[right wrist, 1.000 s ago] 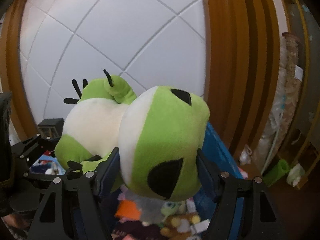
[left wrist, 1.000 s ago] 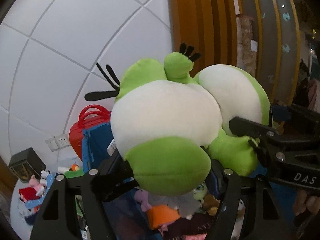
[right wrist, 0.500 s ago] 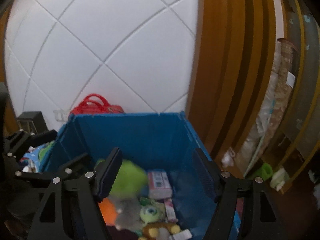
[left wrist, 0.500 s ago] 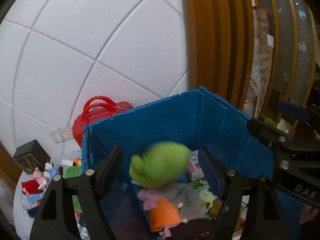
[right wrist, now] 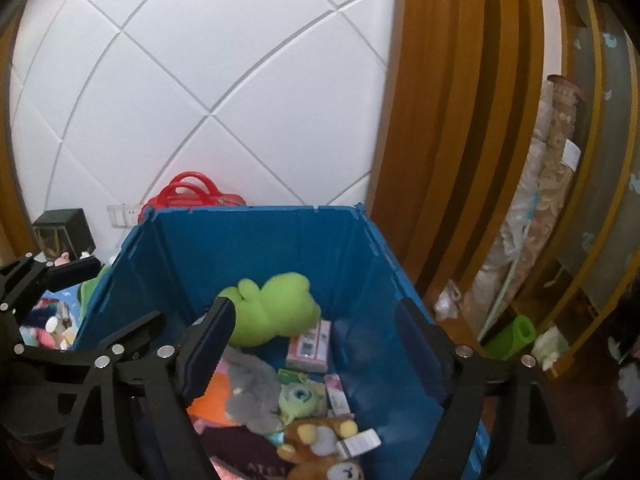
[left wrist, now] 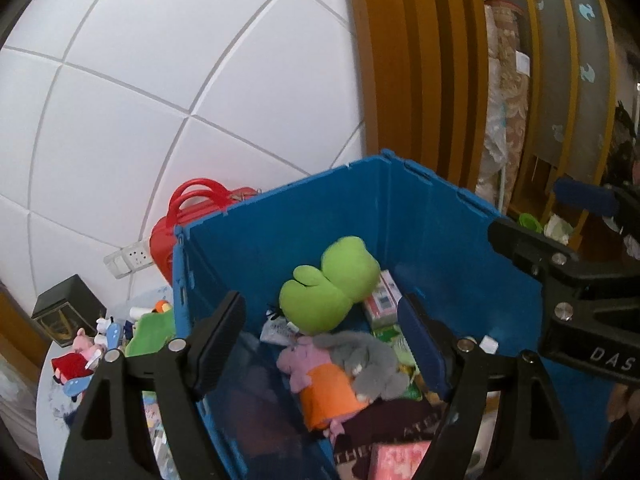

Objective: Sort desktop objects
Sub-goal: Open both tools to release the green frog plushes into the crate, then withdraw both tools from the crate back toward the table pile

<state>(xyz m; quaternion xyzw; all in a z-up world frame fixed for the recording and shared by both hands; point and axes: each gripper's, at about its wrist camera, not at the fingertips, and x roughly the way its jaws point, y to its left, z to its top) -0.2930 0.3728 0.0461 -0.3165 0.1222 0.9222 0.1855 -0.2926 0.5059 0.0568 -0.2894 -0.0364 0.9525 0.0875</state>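
Two wrist views, taken in turn. Left wrist view: the left tool (left wrist: 320,336) hangs over a blue crate (left wrist: 472,236), its jaws spread with nothing between them; they have just been opening. A green frog plush (left wrist: 330,284) lies loose inside the crate toward the far wall, resting on other sorted things: a pink pig plush in an orange dress (left wrist: 316,376), a grey plush (left wrist: 368,360) and a small pink box (left wrist: 382,300). At the right edge the right tool (left wrist: 584,220) shows from the side. Left of the crate, several small toys (left wrist: 86,354) sit on the white tabletop (left wrist: 50,408), with a red bag (left wrist: 192,216) behind the crate.

Right wrist view: the right tool (right wrist: 312,340) has jaws spread and empty, having just been opening. The frog plush (right wrist: 276,308) lies in the crate (right wrist: 376,280) beside the pink box (right wrist: 310,344), above a one-eyed green monster toy (right wrist: 298,396) and a brown bear plush (right wrist: 320,440).

Judgement: the frog looks delivered; the toys on the tabletop appear yet to be sorted.
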